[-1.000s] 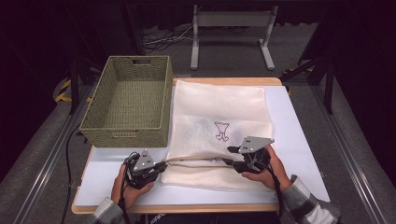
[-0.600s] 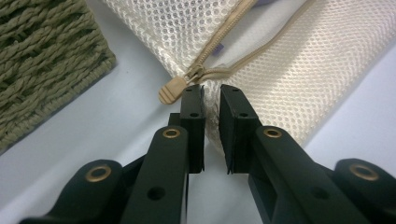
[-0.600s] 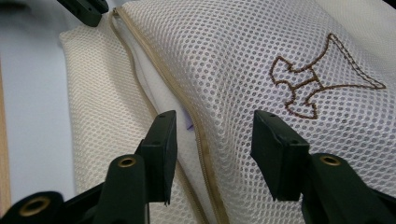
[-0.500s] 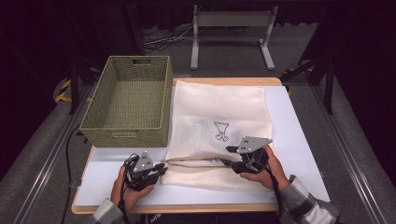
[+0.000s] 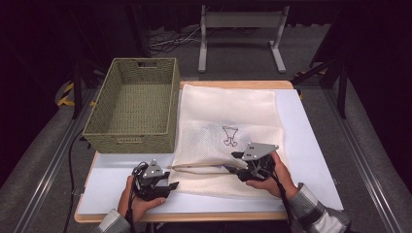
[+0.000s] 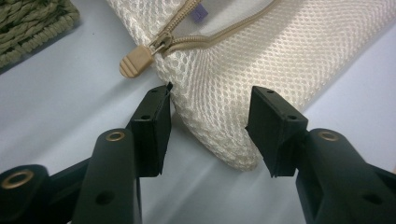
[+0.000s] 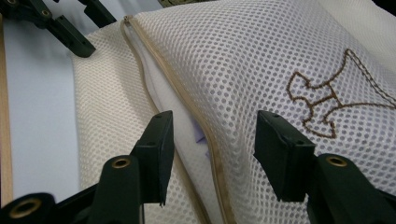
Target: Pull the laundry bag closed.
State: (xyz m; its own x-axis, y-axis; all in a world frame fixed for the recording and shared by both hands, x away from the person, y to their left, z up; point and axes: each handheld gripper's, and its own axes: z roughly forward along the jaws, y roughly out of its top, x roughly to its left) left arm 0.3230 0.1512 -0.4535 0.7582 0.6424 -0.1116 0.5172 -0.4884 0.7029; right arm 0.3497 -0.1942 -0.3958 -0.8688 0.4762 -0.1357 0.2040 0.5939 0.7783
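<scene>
A cream mesh bag [image 5: 228, 116] with a brown embroidered emblem [image 5: 230, 136] lies flat on the white table [image 5: 311, 145]. Its tan zipper [image 5: 199, 167] runs along the near edge, and the pull [image 6: 135, 60] sits at the left end. My left gripper [image 5: 171, 185] is at the bag's near left corner. Its jaws have just been opening and now straddle that corner [image 6: 210, 126] without pressing it. My right gripper [image 5: 232, 164] is over the zipper line. Its jaws have opened a little and stand apart on either side of the raised mesh edge [image 7: 212, 149].
A green woven basket [image 5: 133, 104] stands at the table's back left, touching the bag's left side. The wooden front edge of the table [image 5: 194, 216] runs just below both hands. A metal stand [image 5: 240, 29] is on the floor behind the table.
The left jaws have opened and let go of the bag's corner, which now rests on the table. The zipper edge has slackened. The right jaws have widened slightly.
</scene>
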